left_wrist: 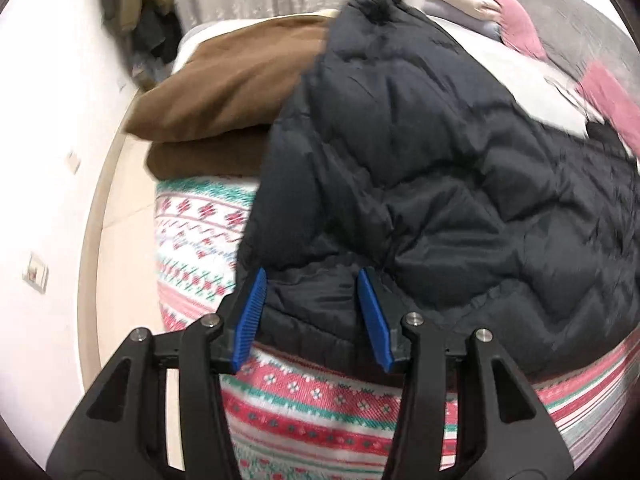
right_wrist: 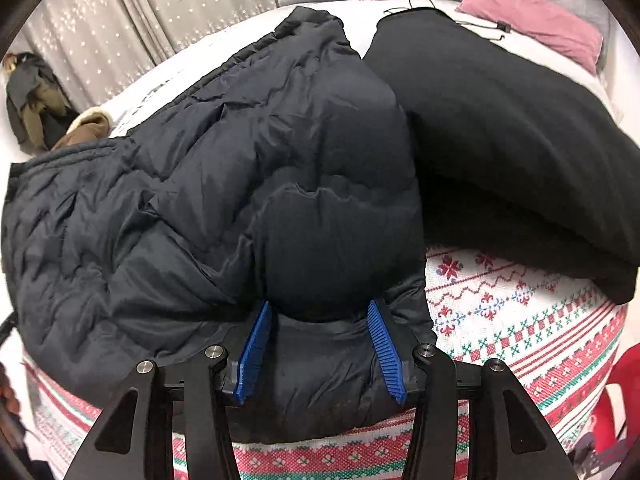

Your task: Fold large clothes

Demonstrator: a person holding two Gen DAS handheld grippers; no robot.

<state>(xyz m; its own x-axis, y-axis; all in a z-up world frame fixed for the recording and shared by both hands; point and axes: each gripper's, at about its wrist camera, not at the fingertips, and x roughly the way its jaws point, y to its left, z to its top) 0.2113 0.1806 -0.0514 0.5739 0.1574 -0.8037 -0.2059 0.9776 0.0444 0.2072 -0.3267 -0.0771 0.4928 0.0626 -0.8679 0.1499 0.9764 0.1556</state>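
Jacket [right_wrist: 240,184] on bedspread [right_wrist: 520,320], folded blanket [left_wrist: 224,104] left, sweatshirt [right_wrist: 500,128] right

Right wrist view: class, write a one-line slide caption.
Open right gripper straddles the hem of a black quilted puffer jacket on a patterned red-and-white bedspread.

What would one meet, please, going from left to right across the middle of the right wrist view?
Dark quilted puffer jacket → smooth black folded garment → red, white and green patterned knit blanket at the right edge.
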